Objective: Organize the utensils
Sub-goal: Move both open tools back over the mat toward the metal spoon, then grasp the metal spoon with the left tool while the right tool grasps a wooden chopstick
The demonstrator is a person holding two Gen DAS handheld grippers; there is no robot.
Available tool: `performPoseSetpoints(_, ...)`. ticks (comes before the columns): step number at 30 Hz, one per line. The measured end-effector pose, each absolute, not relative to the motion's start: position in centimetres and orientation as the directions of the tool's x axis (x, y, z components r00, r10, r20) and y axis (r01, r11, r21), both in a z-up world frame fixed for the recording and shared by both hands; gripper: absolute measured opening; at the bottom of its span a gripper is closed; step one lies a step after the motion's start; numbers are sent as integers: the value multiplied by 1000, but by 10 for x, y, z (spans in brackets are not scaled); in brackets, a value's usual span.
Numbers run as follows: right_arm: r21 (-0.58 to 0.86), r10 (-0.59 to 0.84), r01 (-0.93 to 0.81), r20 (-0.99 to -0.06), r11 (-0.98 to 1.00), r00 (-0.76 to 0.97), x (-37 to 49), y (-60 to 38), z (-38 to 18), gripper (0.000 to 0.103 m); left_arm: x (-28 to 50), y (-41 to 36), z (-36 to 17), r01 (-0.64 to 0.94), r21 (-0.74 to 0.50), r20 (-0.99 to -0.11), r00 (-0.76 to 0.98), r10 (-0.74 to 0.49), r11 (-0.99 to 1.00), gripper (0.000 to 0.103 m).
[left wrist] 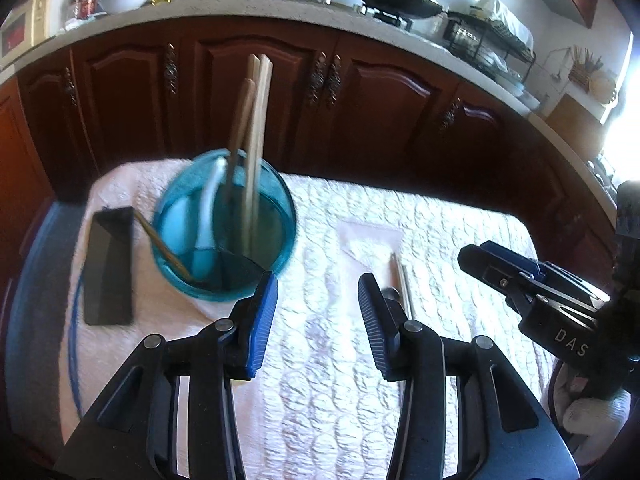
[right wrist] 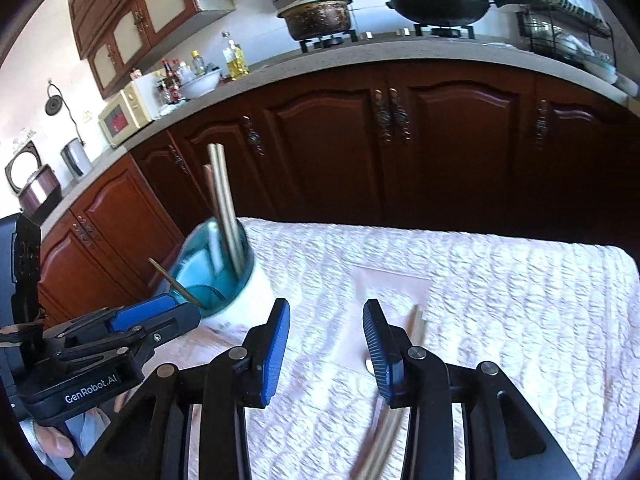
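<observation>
- While both grippers hang over a worktop covered by a white quilted cloth [left wrist: 340, 216], a blue cup [left wrist: 224, 224] stands upright near the cloth's far left corner.
- Inside the cup stand two pale chopsticks [left wrist: 256, 140], a brown wooden handle [left wrist: 240, 120] leaning beside them, a white utensil [left wrist: 208, 204] and a thin bamboo-coloured stick [left wrist: 160, 240] tilted over the cup's left rim.
- Just left of the cup lies a flat black phone-like slab [left wrist: 108, 268], touching the cloth.
- To the right of the cup, well apart from it, more chopsticks [left wrist: 404, 284] and a small metal piece lie on a clear plastic sleeve [left wrist: 372, 236]; blur hides their details.
- The left gripper [left wrist: 318, 320] hovers just on the near side of the cup, its blue-padded jaws spread wide, holding nothing.
- The right gripper [right wrist: 326, 348] hovers to the right of the cup, above the loose chopsticks [right wrist: 416, 324], jaws likewise wide apart and empty.
- Behind the cup run dark red-brown cabinet doors [right wrist: 332, 144] beneath a kitchen counter with a pot [right wrist: 316, 16] and a wok [right wrist: 440, 6].
</observation>
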State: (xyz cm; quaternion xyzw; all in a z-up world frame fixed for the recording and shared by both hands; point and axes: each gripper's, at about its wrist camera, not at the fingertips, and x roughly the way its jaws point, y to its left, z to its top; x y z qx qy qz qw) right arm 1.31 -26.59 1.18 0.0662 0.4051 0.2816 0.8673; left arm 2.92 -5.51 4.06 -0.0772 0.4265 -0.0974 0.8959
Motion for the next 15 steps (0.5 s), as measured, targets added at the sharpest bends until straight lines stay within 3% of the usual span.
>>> performPoseSetpoints(15, 331, 460, -336, -762, 882, 455, 18, -320, -52, 36, 36, -95, 4, 153, -227, -795, 541, -274, 962, 41)
